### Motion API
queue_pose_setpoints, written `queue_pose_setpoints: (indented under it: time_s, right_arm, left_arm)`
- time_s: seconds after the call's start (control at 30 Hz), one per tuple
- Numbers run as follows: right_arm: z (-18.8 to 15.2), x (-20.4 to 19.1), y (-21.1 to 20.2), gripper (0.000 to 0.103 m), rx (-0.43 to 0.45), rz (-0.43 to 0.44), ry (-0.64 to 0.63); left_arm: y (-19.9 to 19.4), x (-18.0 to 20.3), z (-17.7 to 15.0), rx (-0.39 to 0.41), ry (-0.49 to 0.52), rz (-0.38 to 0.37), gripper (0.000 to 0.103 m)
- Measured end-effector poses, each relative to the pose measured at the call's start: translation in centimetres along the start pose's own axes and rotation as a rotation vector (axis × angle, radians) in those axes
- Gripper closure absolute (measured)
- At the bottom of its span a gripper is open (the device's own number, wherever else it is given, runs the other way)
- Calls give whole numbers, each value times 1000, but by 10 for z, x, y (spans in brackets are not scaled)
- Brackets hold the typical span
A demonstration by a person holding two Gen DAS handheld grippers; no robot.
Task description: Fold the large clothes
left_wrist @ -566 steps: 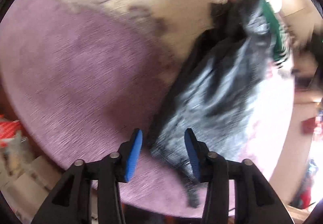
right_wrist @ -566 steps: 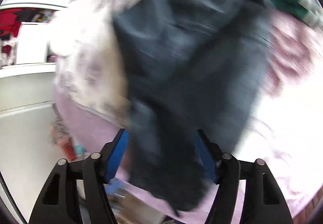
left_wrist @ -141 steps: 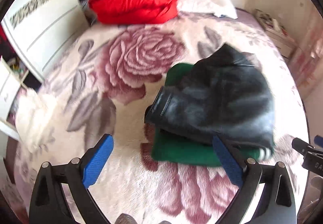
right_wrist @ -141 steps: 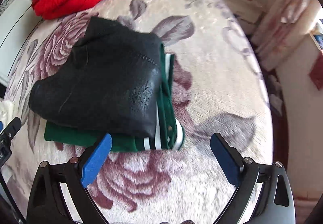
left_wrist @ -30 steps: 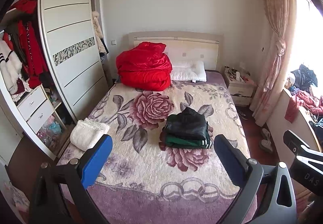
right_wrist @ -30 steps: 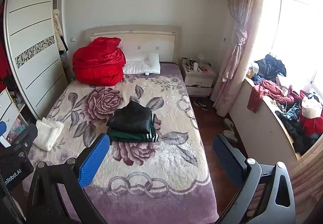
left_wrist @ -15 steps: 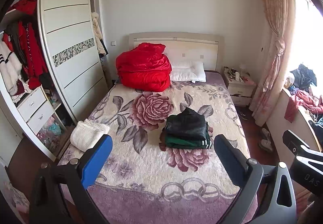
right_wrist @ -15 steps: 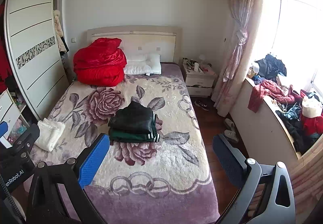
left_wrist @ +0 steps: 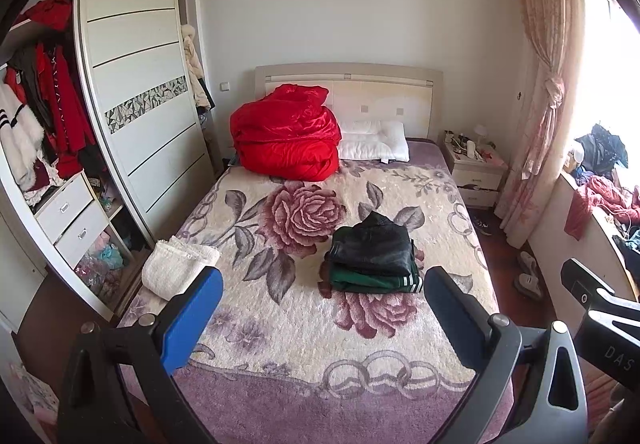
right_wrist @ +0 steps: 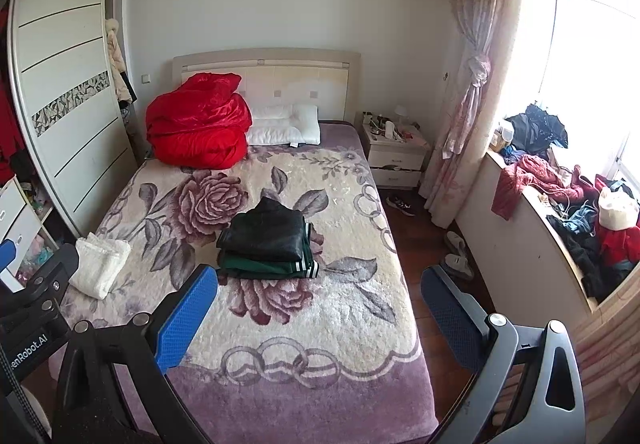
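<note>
A folded black leather jacket (left_wrist: pixel 372 244) lies on a folded green garment with white stripes (left_wrist: pixel 372 282), stacked mid-bed on the rose-patterned blanket (left_wrist: pixel 280 308). The stack also shows in the right wrist view, black jacket (right_wrist: pixel 266 234) over green garment (right_wrist: pixel 268 268). My left gripper (left_wrist: pixel 320 308) is open and empty, held well back from the foot of the bed. My right gripper (right_wrist: pixel 318 308) is open and empty, also far back. Each gripper's body shows at the edge of the other's view.
A red quilt (left_wrist: pixel 286 138) and white pillow (left_wrist: pixel 374 140) lie by the headboard. A folded white towel (left_wrist: pixel 176 266) sits at the bed's left edge. A wardrobe (left_wrist: pixel 132 84) stands left, a nightstand (right_wrist: pixel 394 156) and a clothes-piled ledge (right_wrist: pixel 580 212) right.
Over the last second both views barely shift. Earlier the grippers were close over the stack on the bed; now they are far back from it, open and empty.
</note>
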State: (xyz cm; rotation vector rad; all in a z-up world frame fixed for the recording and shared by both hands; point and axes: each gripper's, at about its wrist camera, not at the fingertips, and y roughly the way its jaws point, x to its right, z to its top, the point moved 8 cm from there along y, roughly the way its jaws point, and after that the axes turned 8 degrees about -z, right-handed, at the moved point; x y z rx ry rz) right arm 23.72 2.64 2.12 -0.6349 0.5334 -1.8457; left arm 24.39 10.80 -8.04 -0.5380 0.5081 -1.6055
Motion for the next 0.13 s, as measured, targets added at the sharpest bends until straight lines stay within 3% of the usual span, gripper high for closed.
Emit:
queue_pose_setpoints:
  time_s: [0.13]
  right_arm:
    - [-3,0,-3,0,1,-3,0]
  left_arm:
    - [-2,-5,-2,3,1,3,0]
